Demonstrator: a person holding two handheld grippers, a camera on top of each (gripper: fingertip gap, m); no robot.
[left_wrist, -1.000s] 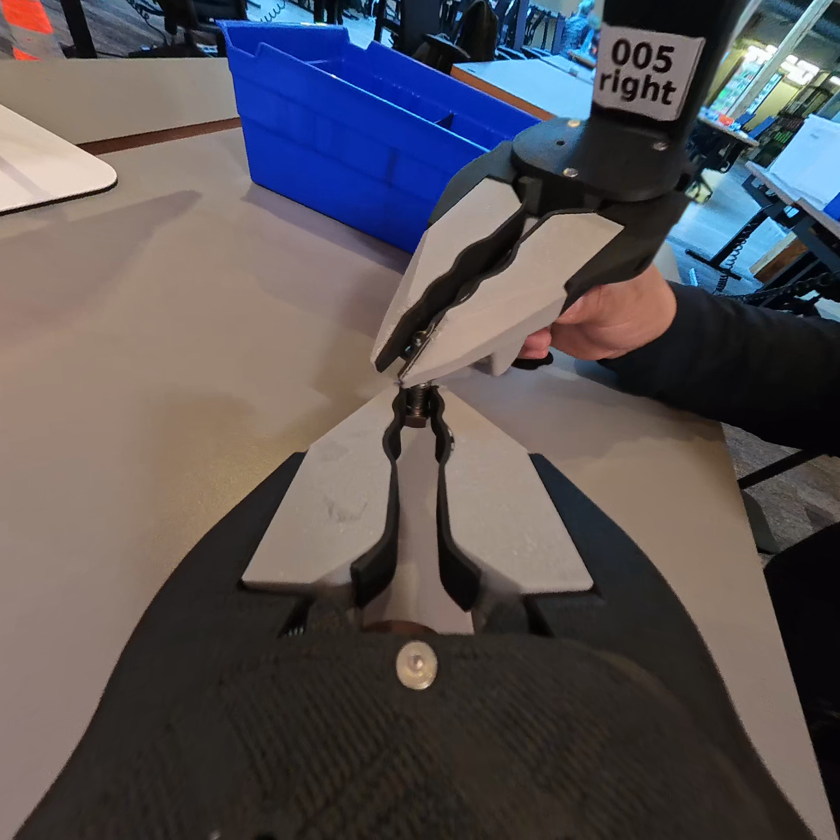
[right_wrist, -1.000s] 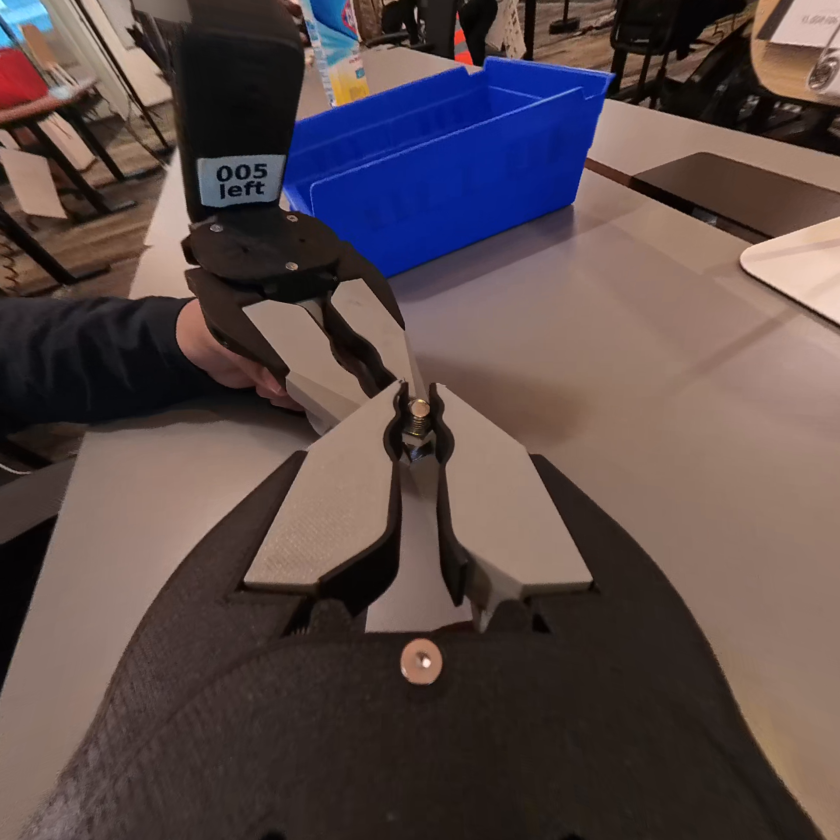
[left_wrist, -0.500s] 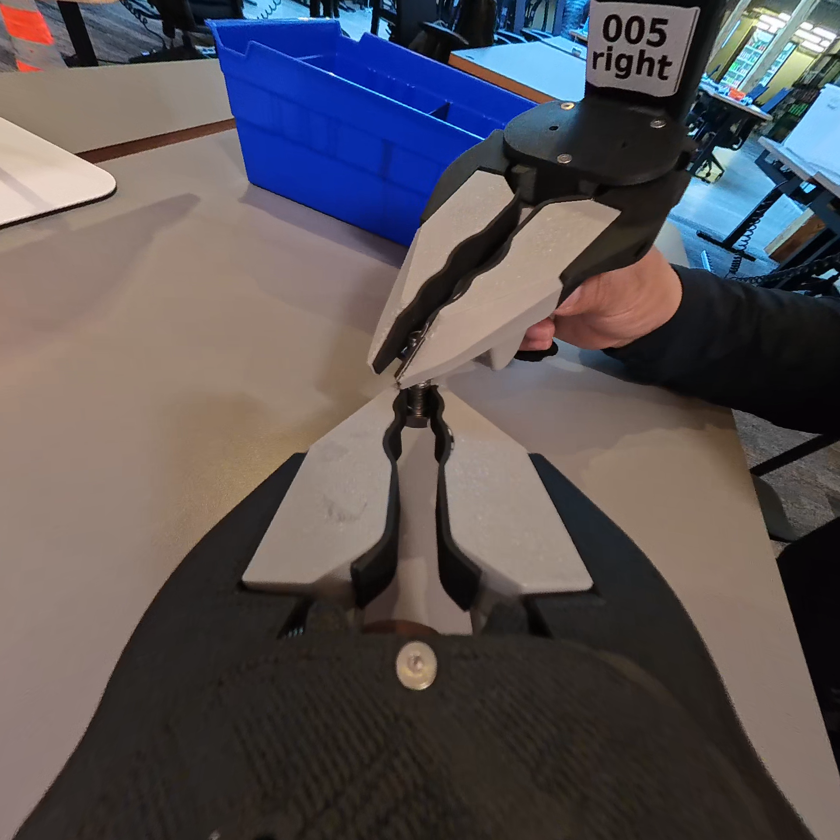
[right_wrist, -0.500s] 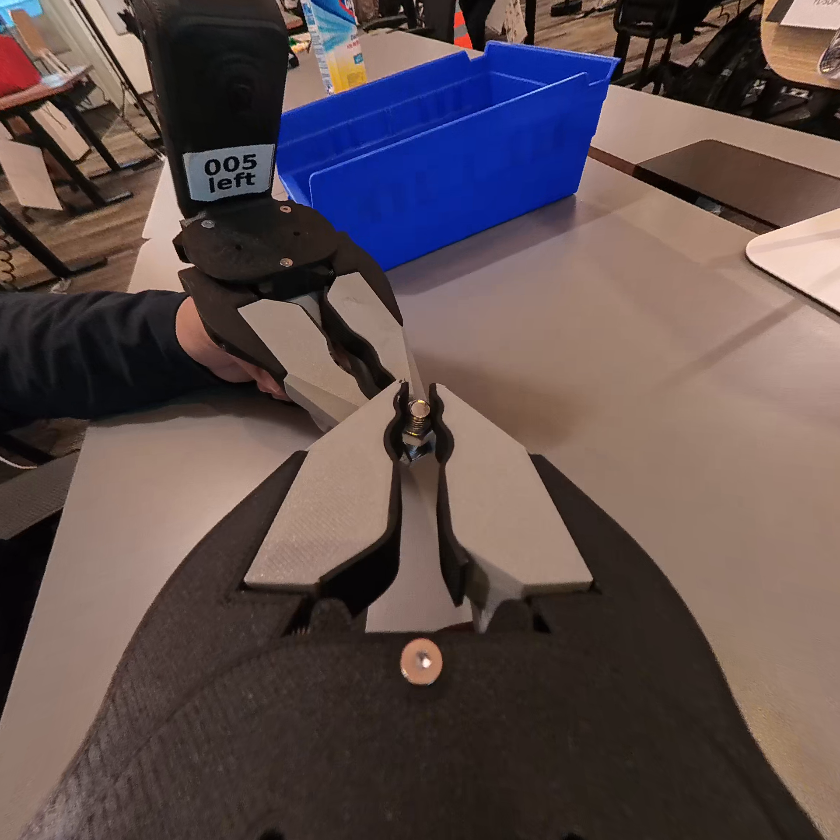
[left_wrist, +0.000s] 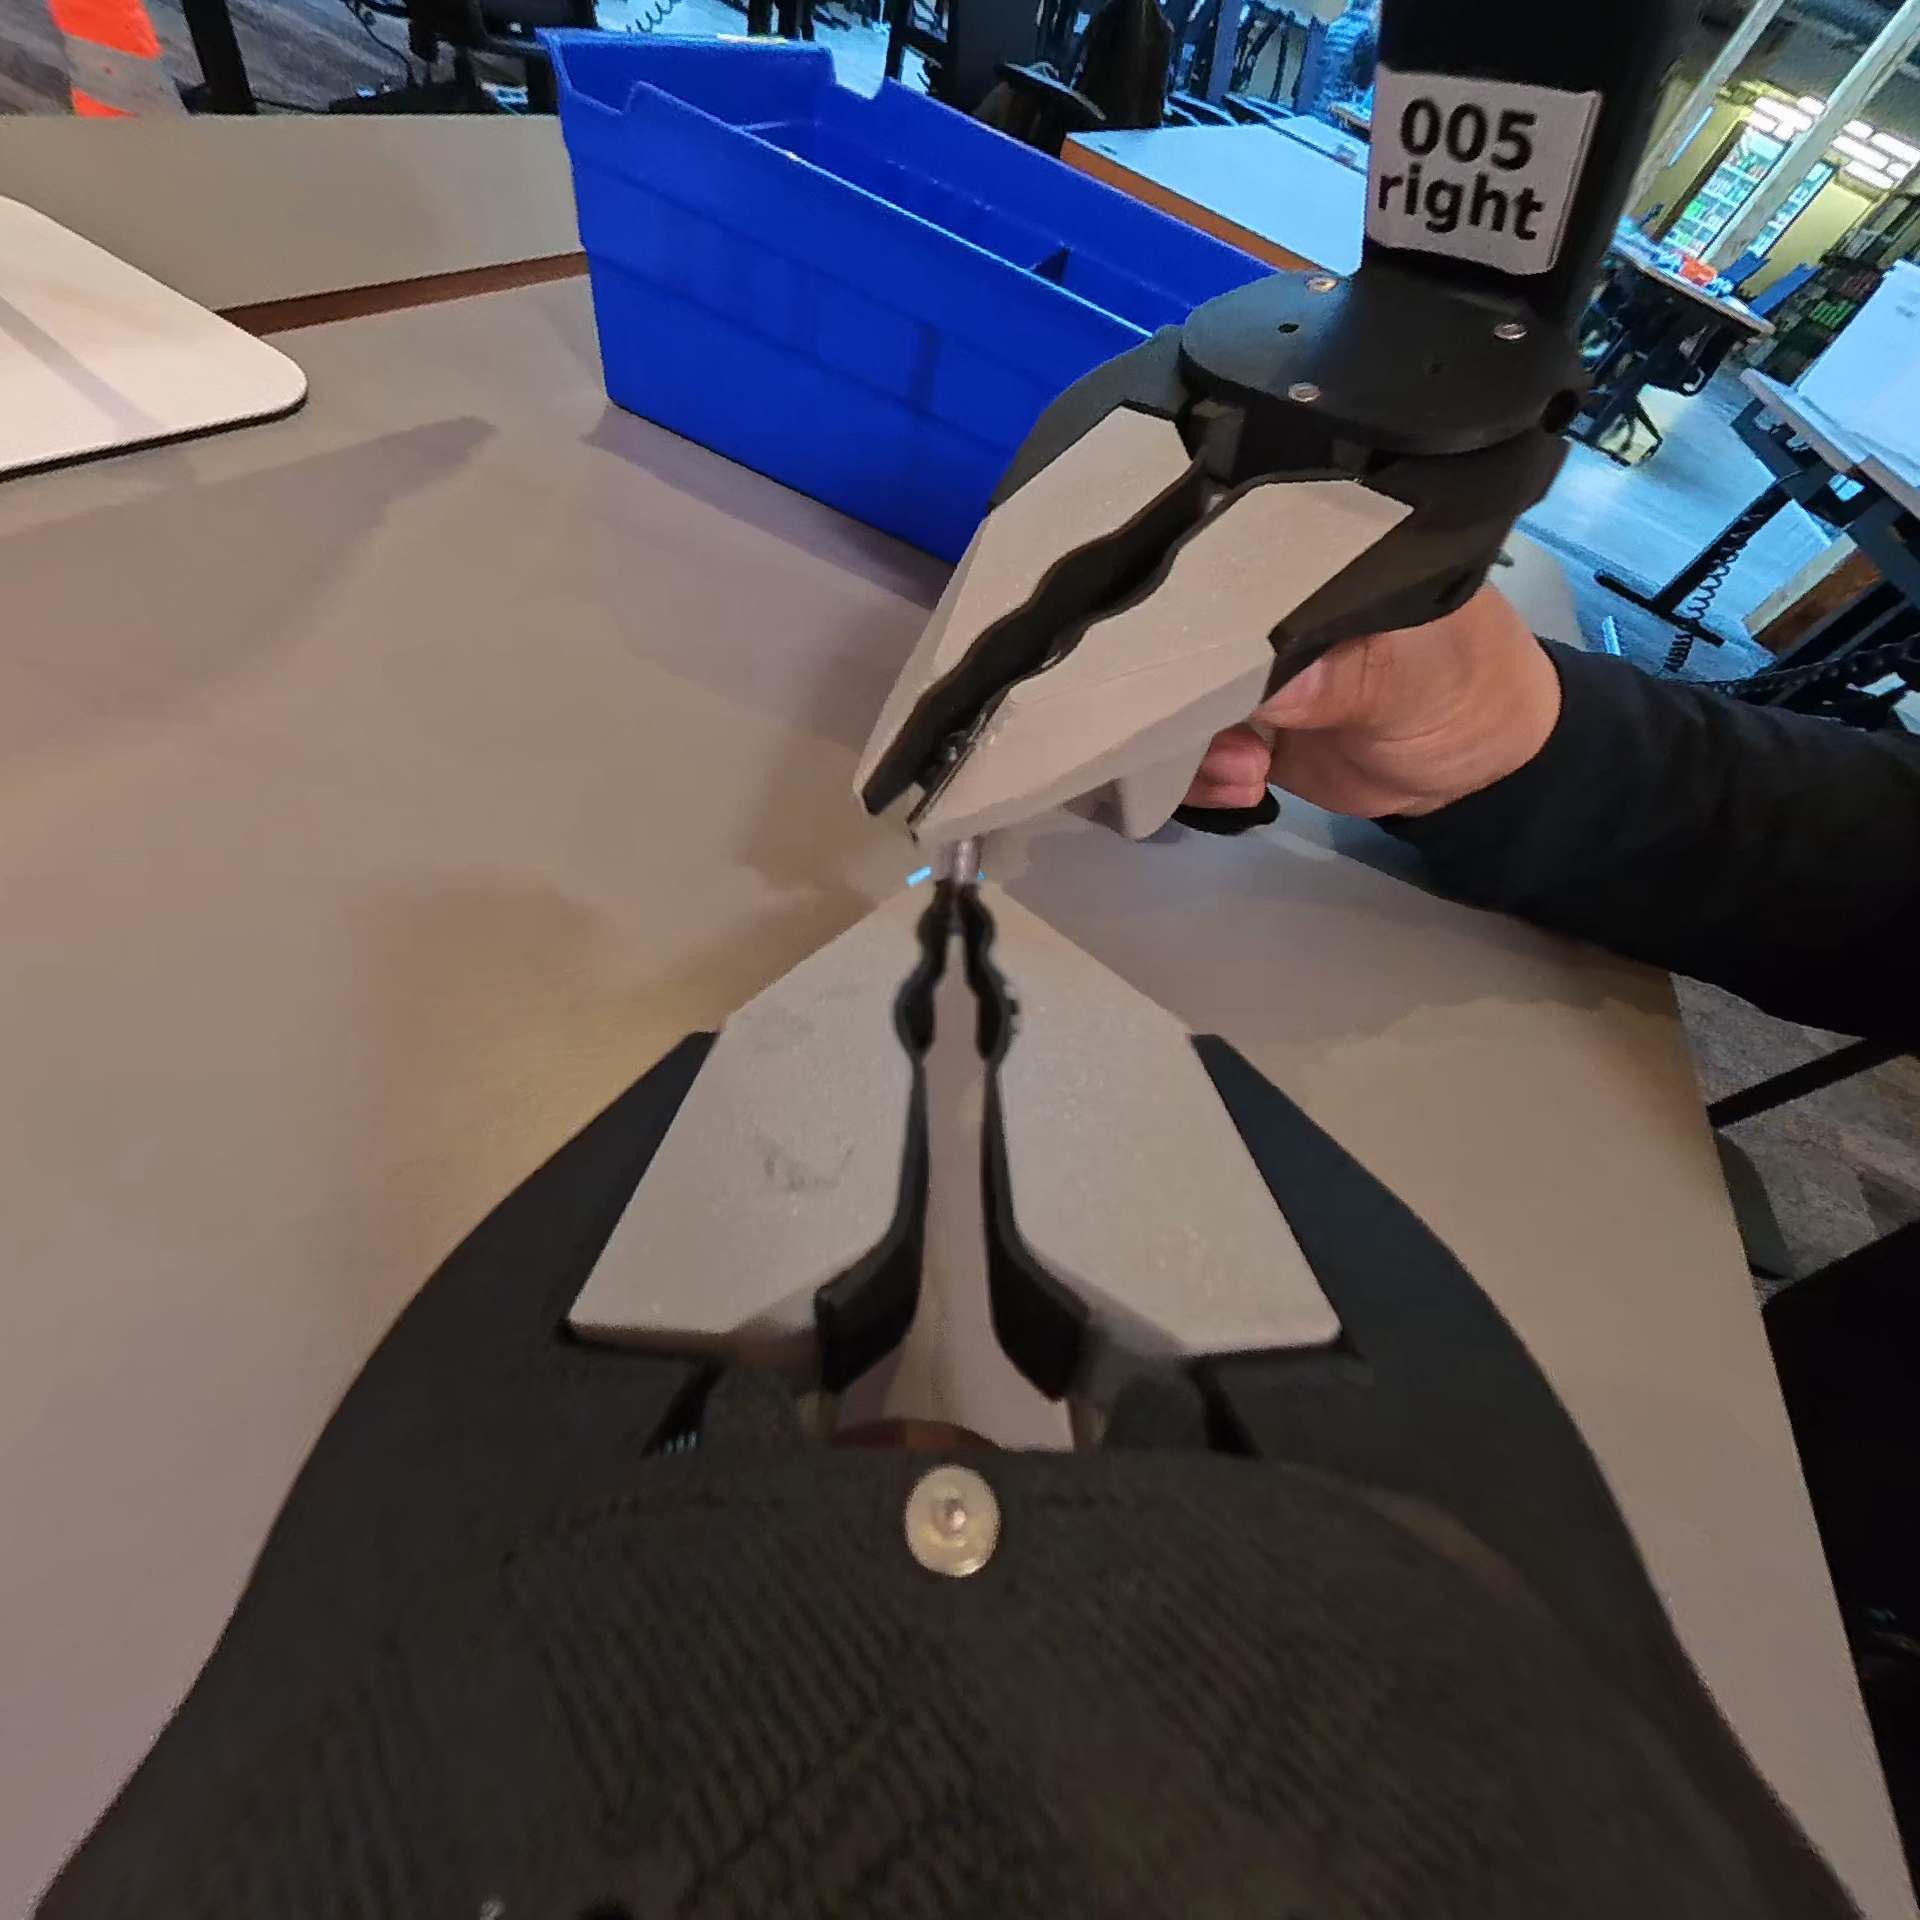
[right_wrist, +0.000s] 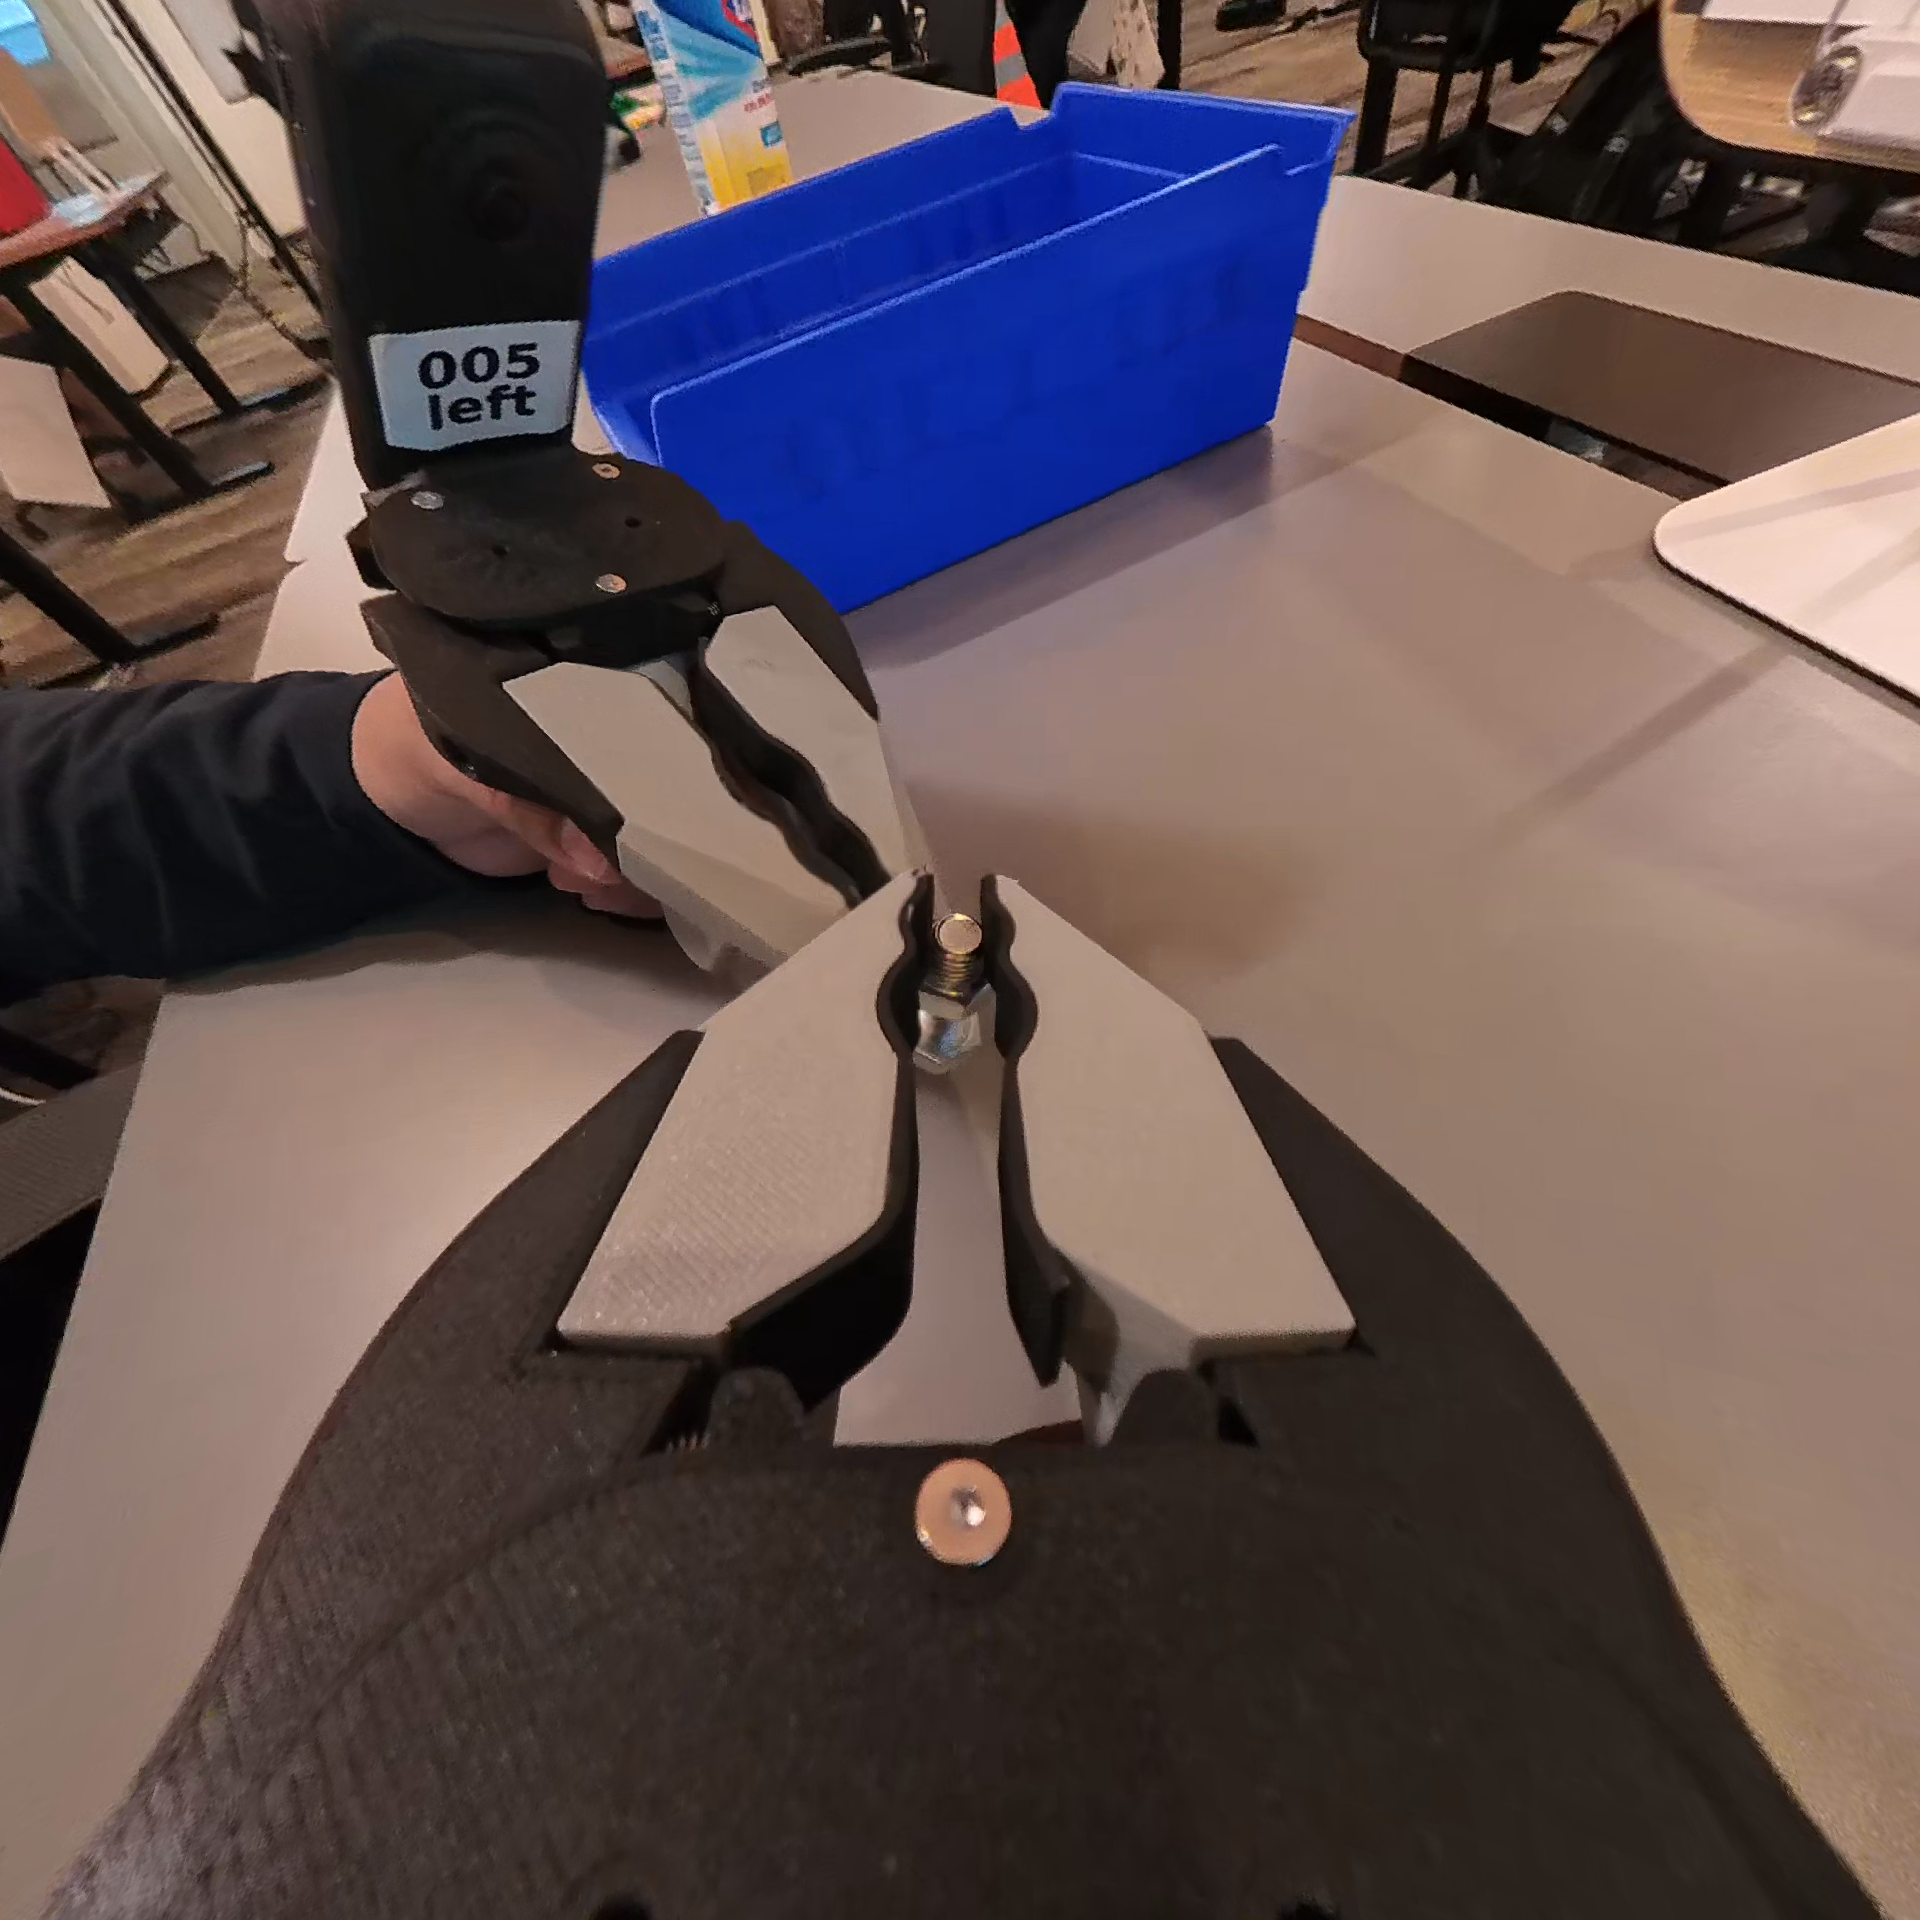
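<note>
One bolt with a nut threaded on it sits between the tips of my right gripper, clamped there, shank end pointing away from the camera toward 12 o'clock, nut nearer the camera. In the left wrist view the bolt's end pokes out just below the right gripper. My left gripper has its fingers nearly together right at that bolt end; that view is blurred at the tips, so I can't tell whether they're pinching it or just touching. In the right wrist view the left gripper comes in from 10 o'clock, its tips hidden behind my right finger. Both are held above a grey table. Blue bin stands on the table at 12 o'clock in the right wrist view, well apart from the grippers. White board at 3 o'clock on the table edge. Bottle behind the bin at 11 o'clock. My right hand in a dark sleeve grips the handle.
</note>
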